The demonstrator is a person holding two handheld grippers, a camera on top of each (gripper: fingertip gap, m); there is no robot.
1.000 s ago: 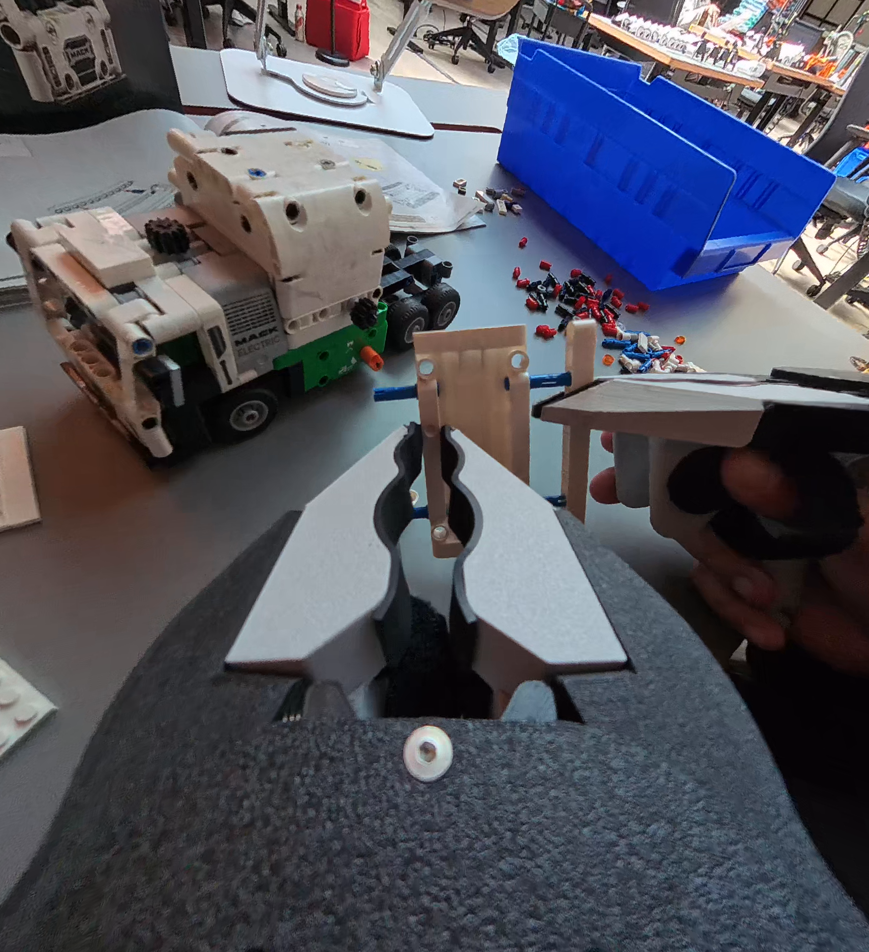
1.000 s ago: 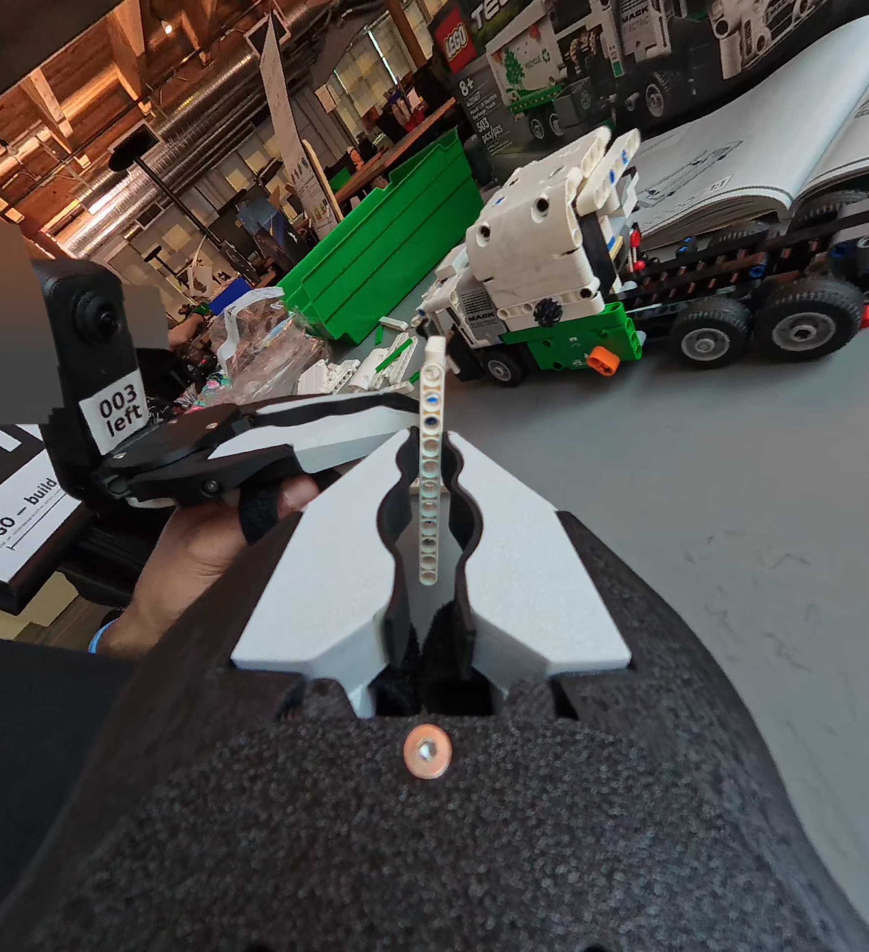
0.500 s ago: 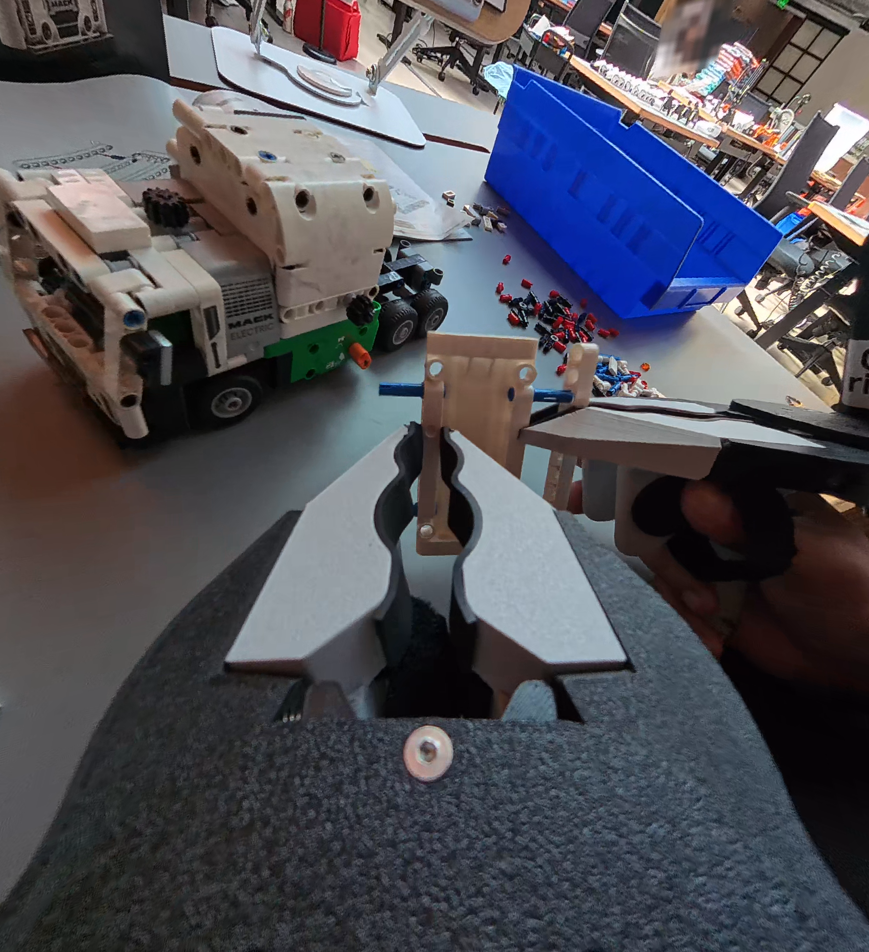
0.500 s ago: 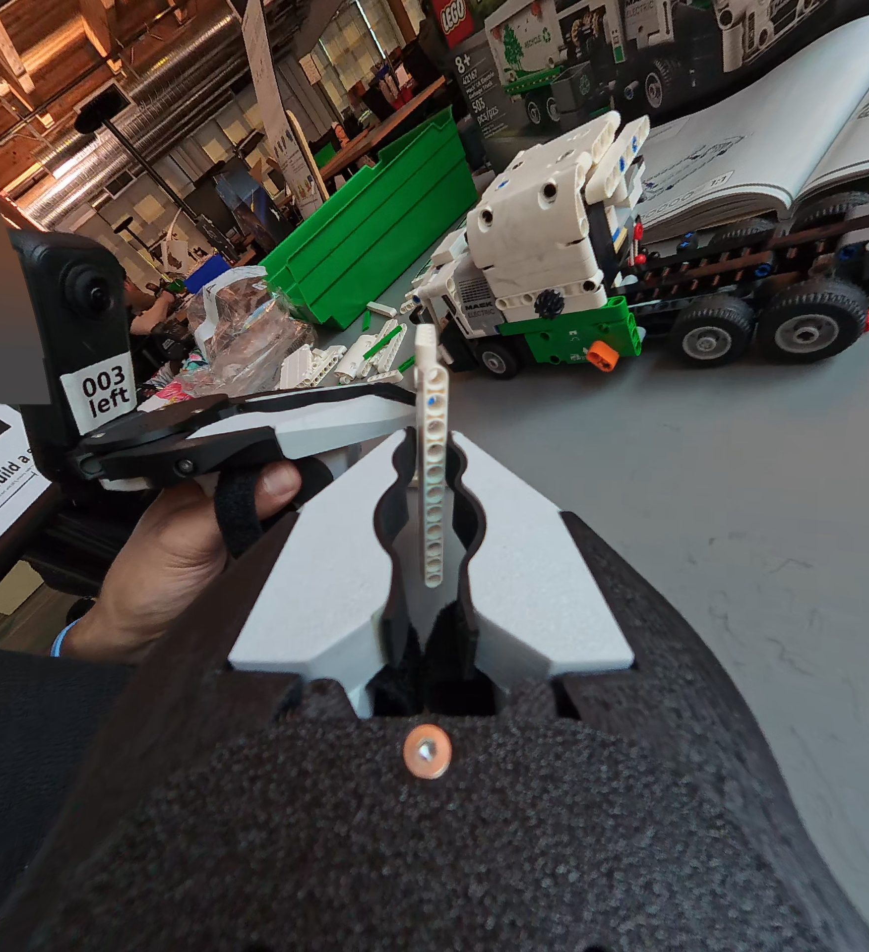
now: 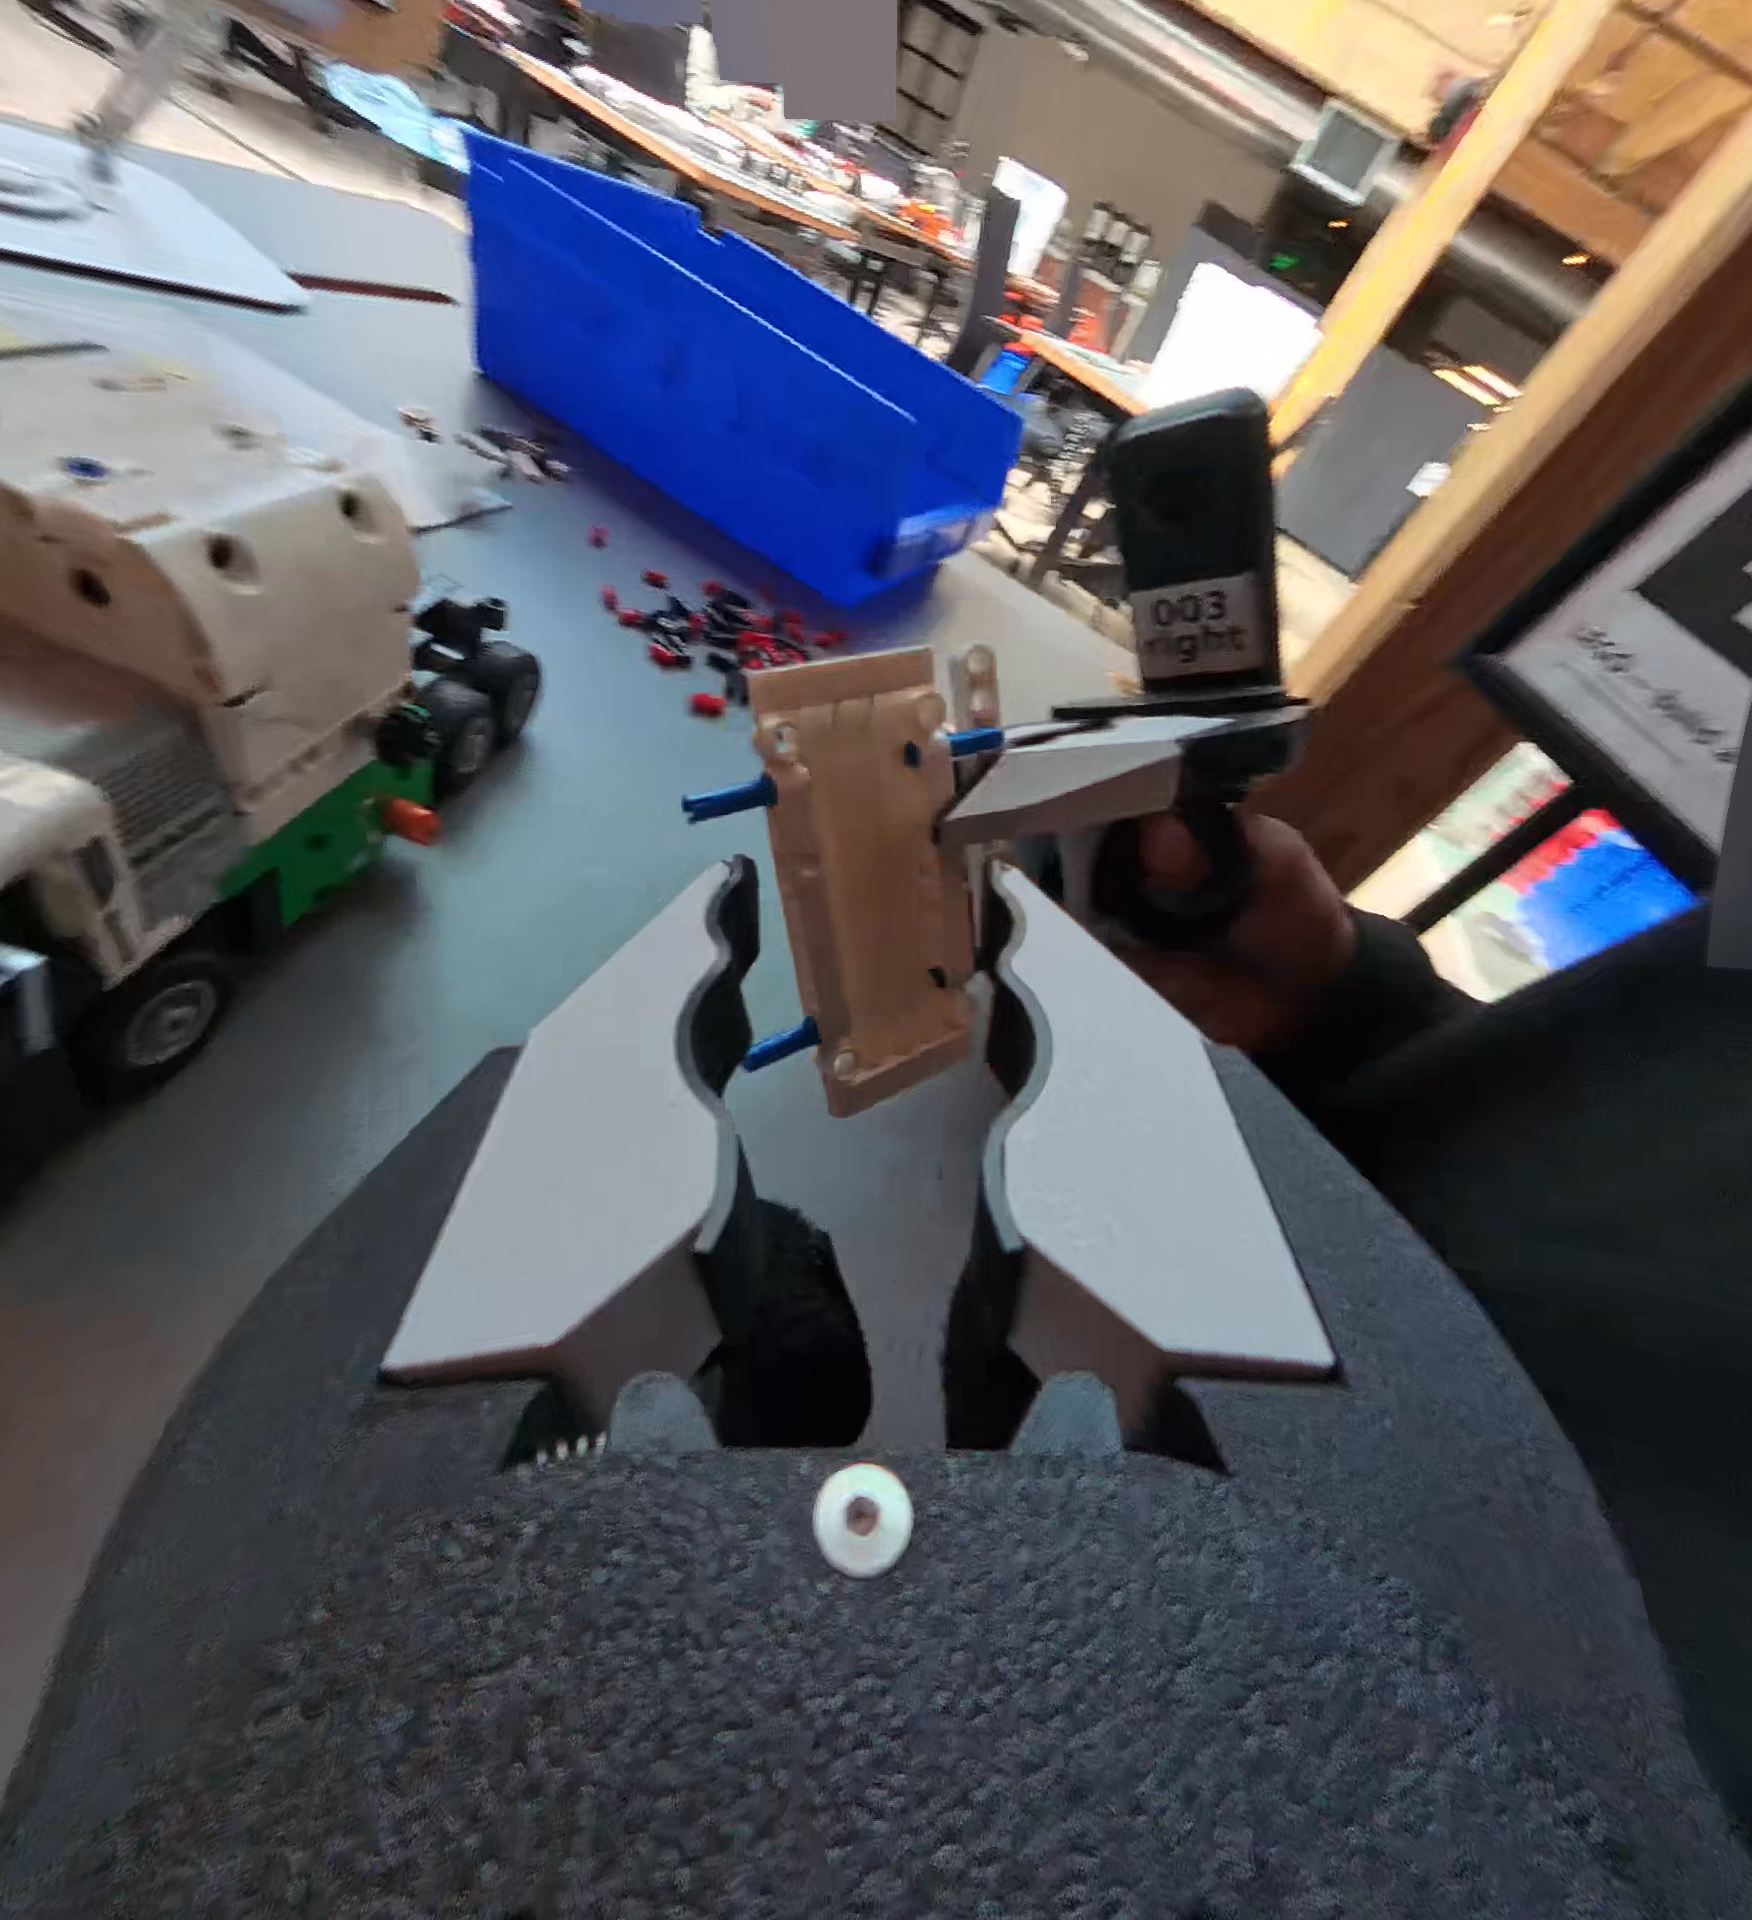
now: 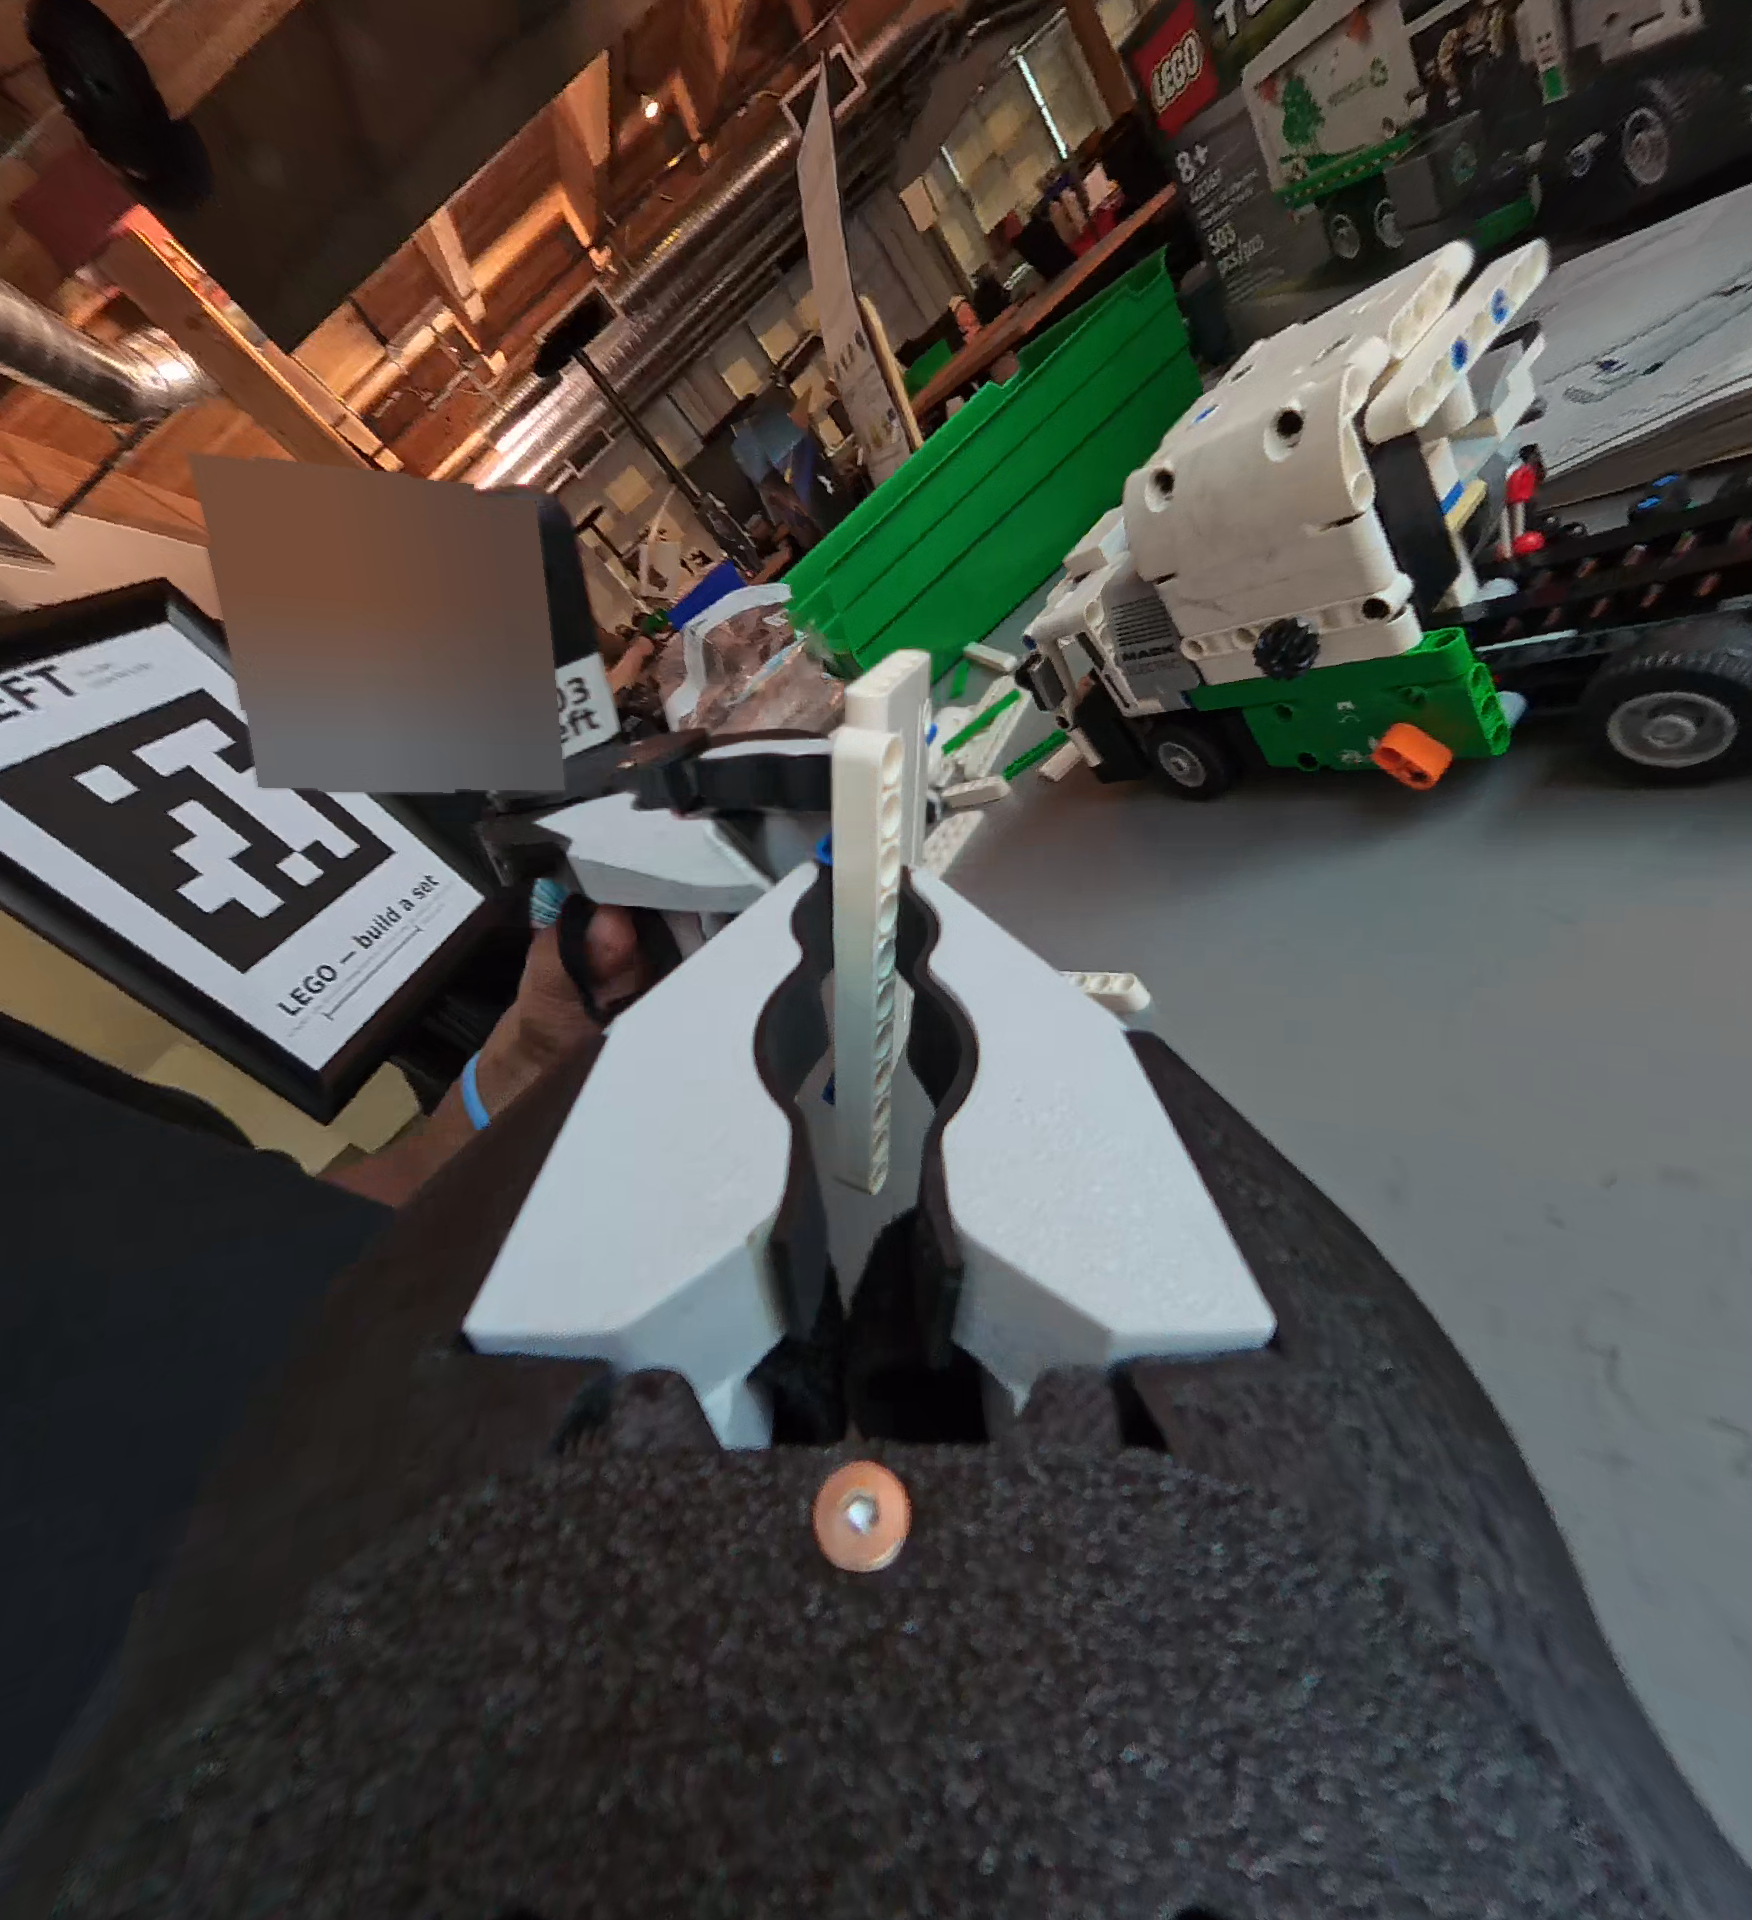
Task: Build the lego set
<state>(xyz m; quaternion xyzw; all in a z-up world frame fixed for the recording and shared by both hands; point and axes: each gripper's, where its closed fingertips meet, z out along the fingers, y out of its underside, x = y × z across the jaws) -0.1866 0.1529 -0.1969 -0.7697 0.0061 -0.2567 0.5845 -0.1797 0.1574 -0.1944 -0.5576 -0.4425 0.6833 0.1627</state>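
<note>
A tan-white panel (image 5: 867,883) with blue pins (image 5: 726,802) hangs between the jaws of my left gripper (image 5: 867,883), which stand wide apart and do not clamp it. A long white holed beam (image 6: 877,935) is joined to the panel's far side. My right gripper (image 6: 867,894) is shut on that beam and carries the assembly above the table. It comes in from the right in the left wrist view (image 5: 955,821). The white and green truck model (image 5: 124,644) stands on the grey table; it also shows in the right wrist view (image 6: 1298,582).
A blue bin (image 5: 726,384) stands behind a scatter of red and black pins (image 5: 726,634). A green bin (image 6: 997,488), an open instruction booklet (image 6: 1682,343) and the set's box (image 6: 1371,125) lie beyond the truck. A framed marker sign (image 6: 176,831) stands at the left. The tips of both grippers are at nearly the same place.
My left gripper has opened and let go of the panel. The right gripper now carries the panel and beam. Both views have swung up and to the side.
</note>
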